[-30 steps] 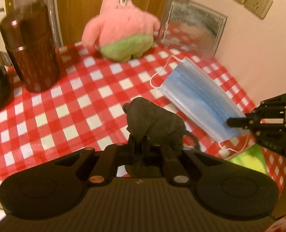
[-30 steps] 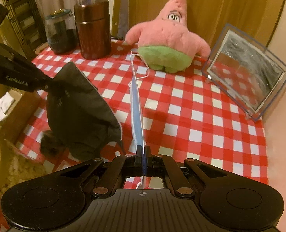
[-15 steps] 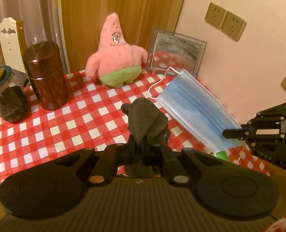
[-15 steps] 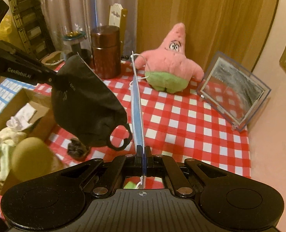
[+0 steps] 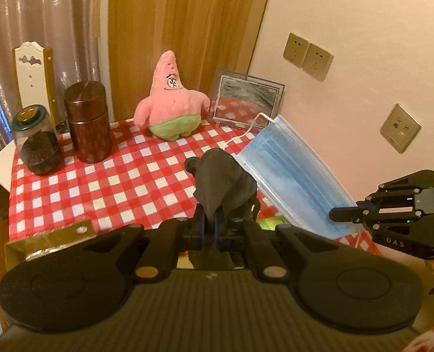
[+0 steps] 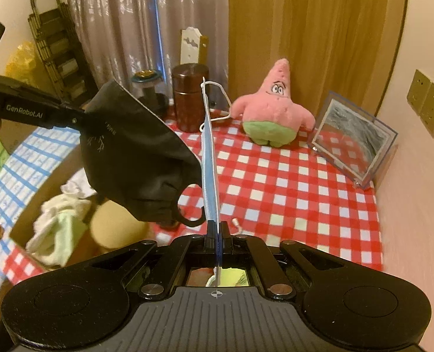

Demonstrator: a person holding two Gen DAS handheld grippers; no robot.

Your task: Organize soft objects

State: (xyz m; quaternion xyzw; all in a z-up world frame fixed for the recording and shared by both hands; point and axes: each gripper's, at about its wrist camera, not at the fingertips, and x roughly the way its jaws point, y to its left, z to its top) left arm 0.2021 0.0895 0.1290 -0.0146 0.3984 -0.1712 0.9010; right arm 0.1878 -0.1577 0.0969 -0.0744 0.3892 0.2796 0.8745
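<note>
Left gripper [image 5: 209,228]: I had its jaws clamped on the black mask [image 5: 222,182], which hung bunched in the air above the near edge of the table [image 5: 99,193].
Right gripper [image 6: 217,234]: I had its jaws pinched on one end of the blue mask [image 6: 209,158]; the sheet stood edge-on to my right camera, clear of the table.
Two masks: they hung just beside each other above the table's near side; I could not tell whether they touched.
Box [image 6: 20,176]: it sat off the table's near left corner, lower down, holding pale cloths [image 6: 58,220] and a round tan ball [image 6: 114,226].
Far side of table: a dark brown canister [image 5: 88,126] and a glass jar [image 5: 36,143] stood at the left, the pink plush star [image 5: 171,102] sat at the middle back, and a clear picture frame [image 5: 247,96] leaned at the right back corner by the wall.
Step in hand: I judged this the carry stage, both masks lifted and not yet put away.
Next move: I judged both should go over the box opening, then each pair of jaws should part so the masks drop inside without the ear loops snagging.
Remaining: the plush star sat on the table, untouched.
</note>
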